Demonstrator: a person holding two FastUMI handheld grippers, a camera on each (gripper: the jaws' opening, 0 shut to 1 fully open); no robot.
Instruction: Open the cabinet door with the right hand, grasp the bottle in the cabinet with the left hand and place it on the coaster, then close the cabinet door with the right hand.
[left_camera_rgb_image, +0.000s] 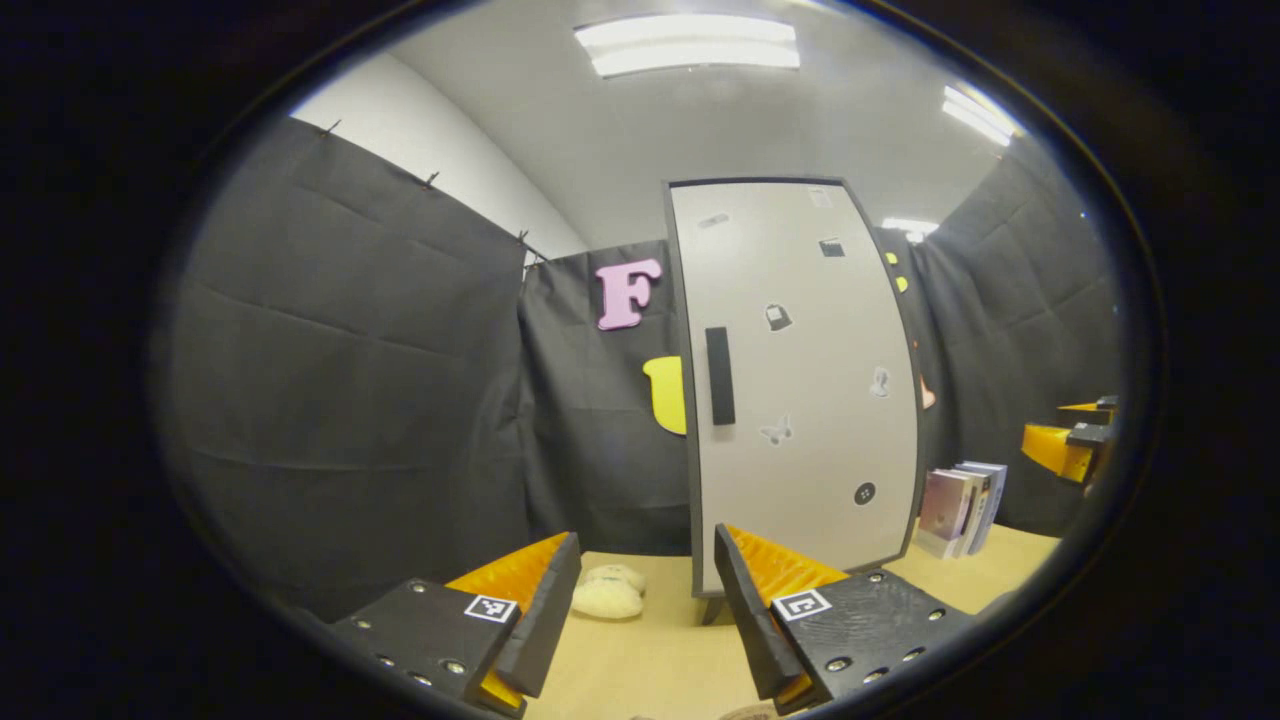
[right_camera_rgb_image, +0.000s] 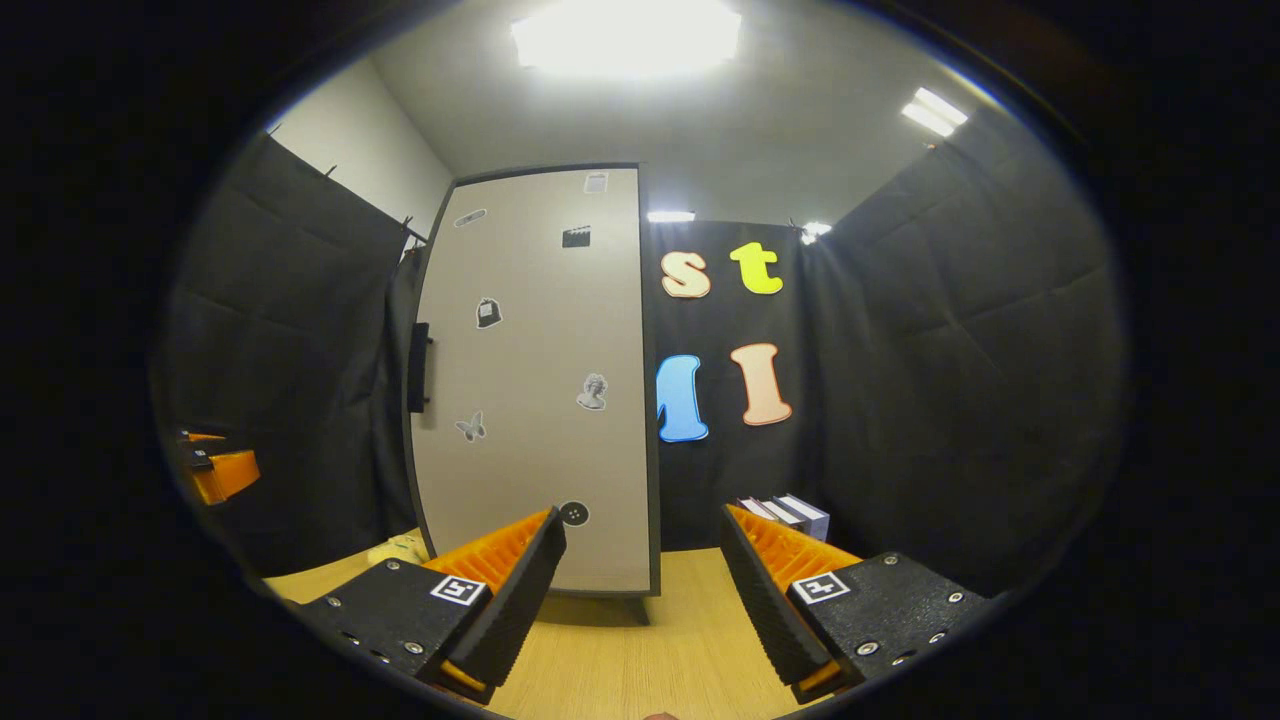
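While the cabinet door (left_camera_rgb_image: 800, 385) is seen closed on the tabletop (right_camera_rgb_image: 640, 650), both the left tongs (left_camera_rgb_image: 648, 605) and right tongs (right_camera_rgb_image: 645, 590) are held spread and empty.

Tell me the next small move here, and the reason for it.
Probably bring the right hand-held gripper forward and leftward toward the dark handle on the cabinet door. The door looks shut, the gripper is open and holds nothing, and it sits short of the handle above the wooden table.
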